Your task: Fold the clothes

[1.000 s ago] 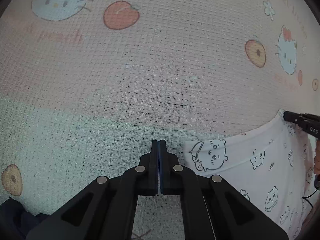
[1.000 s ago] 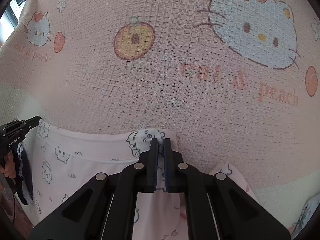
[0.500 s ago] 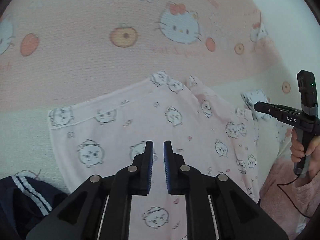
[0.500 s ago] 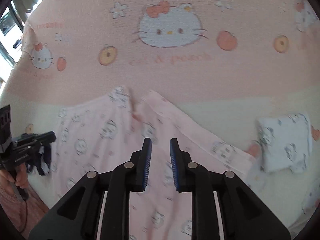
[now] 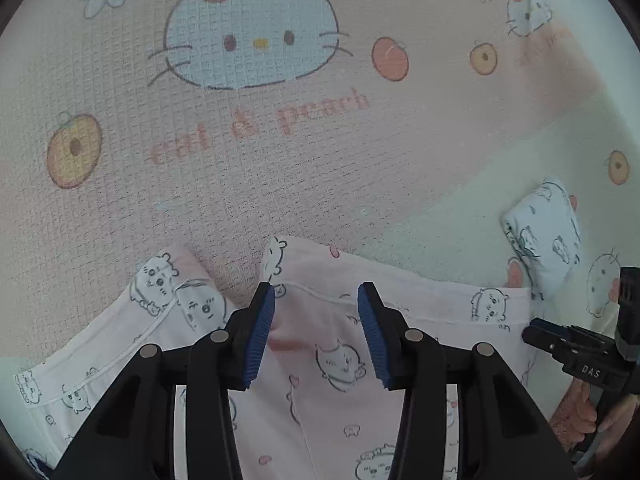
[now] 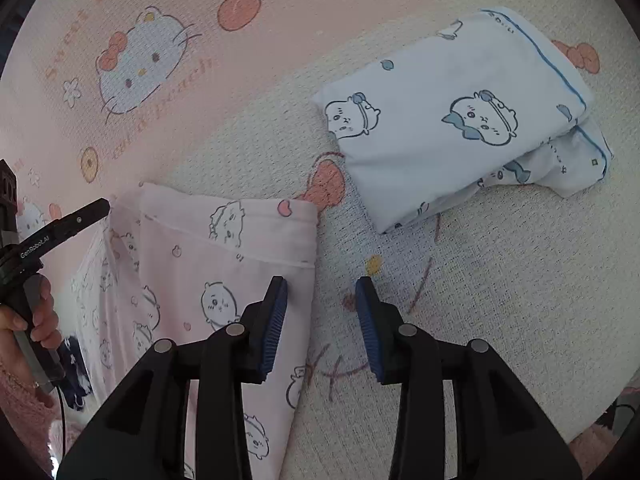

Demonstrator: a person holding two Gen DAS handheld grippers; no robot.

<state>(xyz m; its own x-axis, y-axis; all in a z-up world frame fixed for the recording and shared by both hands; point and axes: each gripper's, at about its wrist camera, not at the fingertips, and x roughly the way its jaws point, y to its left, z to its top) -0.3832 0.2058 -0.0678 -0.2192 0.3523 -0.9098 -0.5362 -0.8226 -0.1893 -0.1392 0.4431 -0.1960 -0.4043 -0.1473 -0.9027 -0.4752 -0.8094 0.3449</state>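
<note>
The pink garment [image 5: 400, 320], printed with small cartoon animals, is seen lying on the pink and cream cartoon blanket [image 5: 240, 168], at 6 o'clock in both wrist views. The left gripper [image 5: 316, 332] is held above its hem, and the right gripper [image 6: 320, 320] over its right edge; both jaws have just been opening and nothing is gripped by them. A folded pale blue garment [image 6: 460, 112] is found at 1 o'clock in the right view.

Cat-and-peach printed blanket [image 5: 280, 184] underneath
</note>
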